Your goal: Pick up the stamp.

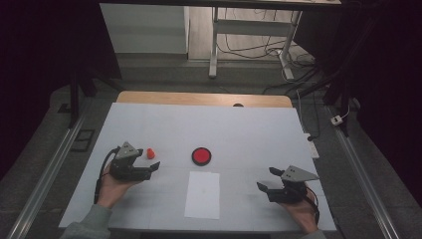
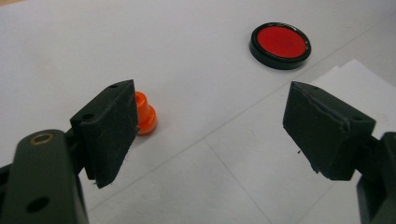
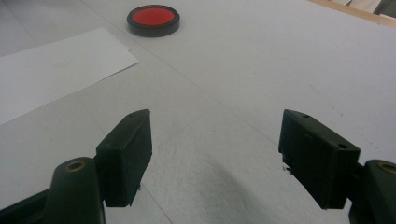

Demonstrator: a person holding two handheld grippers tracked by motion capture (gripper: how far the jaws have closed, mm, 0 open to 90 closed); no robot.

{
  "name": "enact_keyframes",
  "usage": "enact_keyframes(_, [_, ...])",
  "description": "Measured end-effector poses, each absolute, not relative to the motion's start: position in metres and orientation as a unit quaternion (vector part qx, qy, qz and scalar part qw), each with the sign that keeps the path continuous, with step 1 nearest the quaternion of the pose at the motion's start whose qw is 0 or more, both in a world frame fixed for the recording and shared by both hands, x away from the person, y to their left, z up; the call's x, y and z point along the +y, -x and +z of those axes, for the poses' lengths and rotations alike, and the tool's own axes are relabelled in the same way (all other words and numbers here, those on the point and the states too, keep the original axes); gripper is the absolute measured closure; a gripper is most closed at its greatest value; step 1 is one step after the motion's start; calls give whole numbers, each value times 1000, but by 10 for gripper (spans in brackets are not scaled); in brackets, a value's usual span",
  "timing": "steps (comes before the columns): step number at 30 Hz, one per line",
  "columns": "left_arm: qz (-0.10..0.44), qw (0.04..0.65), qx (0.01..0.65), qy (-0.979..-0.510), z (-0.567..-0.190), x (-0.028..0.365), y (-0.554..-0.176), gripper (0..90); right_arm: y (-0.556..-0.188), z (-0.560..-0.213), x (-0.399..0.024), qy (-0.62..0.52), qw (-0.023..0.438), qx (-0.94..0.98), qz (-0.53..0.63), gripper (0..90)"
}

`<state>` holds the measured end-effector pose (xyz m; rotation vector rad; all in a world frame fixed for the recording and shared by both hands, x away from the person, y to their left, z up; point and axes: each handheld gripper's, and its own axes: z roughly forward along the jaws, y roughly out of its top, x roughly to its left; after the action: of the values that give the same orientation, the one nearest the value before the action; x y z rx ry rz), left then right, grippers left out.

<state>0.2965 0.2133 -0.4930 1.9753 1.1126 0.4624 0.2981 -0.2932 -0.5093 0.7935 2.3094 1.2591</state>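
Holding the left gripper (image 1: 154,158) low over the white bench (image 1: 249,129), jaws spread wide, just beside a small orange peg (image 2: 145,113) (partly hidden behind one jaw). Resting the right gripper (image 1: 268,179) wide apart too, empty. Lying between them: a red disc (image 1: 201,156) beyond a paper sheet (image 1: 202,194).

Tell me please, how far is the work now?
Nothing looks done yet. The left gripper and right gripper are both open and hold nothing. The orange piece lies beside the left gripper's jaw, ungrasped. The red disc and white paper lie untouched, so all handling seems left.
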Motion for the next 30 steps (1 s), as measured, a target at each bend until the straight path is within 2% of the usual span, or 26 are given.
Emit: enact_keyframes(30, [186, 349, 464, -792, -499, 222, -349, 251, -297, -508, -292, -280, 196, 826, 448, 264])
